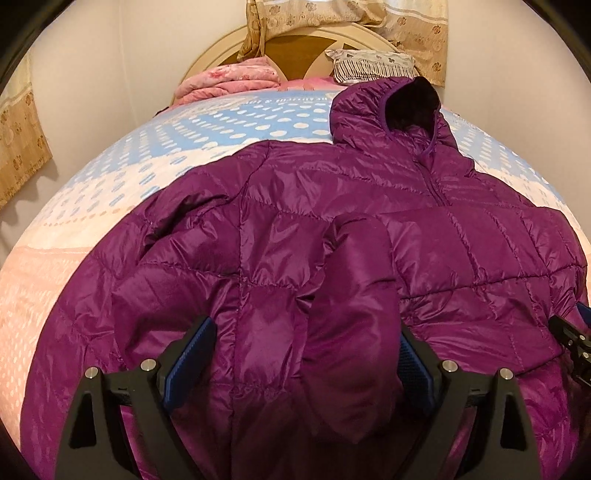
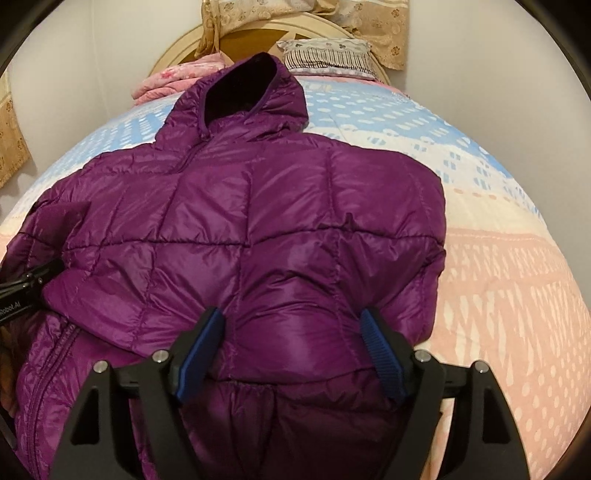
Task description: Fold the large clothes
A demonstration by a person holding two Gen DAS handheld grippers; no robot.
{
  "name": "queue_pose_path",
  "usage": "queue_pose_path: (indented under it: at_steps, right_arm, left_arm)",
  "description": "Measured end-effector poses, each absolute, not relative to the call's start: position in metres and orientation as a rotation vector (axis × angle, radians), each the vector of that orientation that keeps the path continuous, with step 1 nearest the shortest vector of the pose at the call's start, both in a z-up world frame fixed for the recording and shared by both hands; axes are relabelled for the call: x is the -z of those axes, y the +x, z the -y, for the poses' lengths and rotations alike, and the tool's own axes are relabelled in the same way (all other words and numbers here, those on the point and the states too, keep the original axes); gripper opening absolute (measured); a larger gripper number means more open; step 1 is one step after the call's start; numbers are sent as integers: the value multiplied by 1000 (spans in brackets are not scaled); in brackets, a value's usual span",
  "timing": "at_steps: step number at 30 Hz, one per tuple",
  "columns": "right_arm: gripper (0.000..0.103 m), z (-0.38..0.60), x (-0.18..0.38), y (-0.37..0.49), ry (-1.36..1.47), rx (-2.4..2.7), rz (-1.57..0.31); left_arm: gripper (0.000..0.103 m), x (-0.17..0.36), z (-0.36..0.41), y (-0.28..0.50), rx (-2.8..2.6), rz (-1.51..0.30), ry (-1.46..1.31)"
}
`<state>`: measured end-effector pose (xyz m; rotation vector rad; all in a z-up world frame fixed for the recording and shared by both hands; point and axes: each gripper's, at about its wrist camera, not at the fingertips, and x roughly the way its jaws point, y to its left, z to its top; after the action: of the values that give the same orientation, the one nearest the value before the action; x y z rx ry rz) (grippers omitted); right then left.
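Poised over purple jacket hem, bed beneath.
Both claws, left and right, gaping (nothing pinched); next, probably: grip hem, fold toward twelve o'clock.

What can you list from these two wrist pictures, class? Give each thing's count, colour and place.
Quilted puffer jacket with hood: one, shiny purple, spread across the bed, hood toward the headboard, both sleeves folded in over the body.
Dotted bedspread: one, blue, cream and pink bands, under the jacket.
Folded floral blanket: one, pink, at the bed's head.
Striped patterned pillow: one, pale with dark stripes, by the headboard.
Rounded headboard: one, cream and tan, against the wall.
Flowered curtain: beige, hanging behind the headboard.
Left gripper: one, black with blue pads, open over a folded sleeve.
Right gripper: one, same colours, open astride the jacket.
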<state>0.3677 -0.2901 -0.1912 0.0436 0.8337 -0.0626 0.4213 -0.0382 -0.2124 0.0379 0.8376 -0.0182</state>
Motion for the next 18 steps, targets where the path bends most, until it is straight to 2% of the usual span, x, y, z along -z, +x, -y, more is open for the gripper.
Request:
queue_pose_path:
  at_steps: [18]
  right_arm:
    - [85,286,193,371,15,93,-845]
  left_arm:
    - [96,215,36,426,36,-882,16]
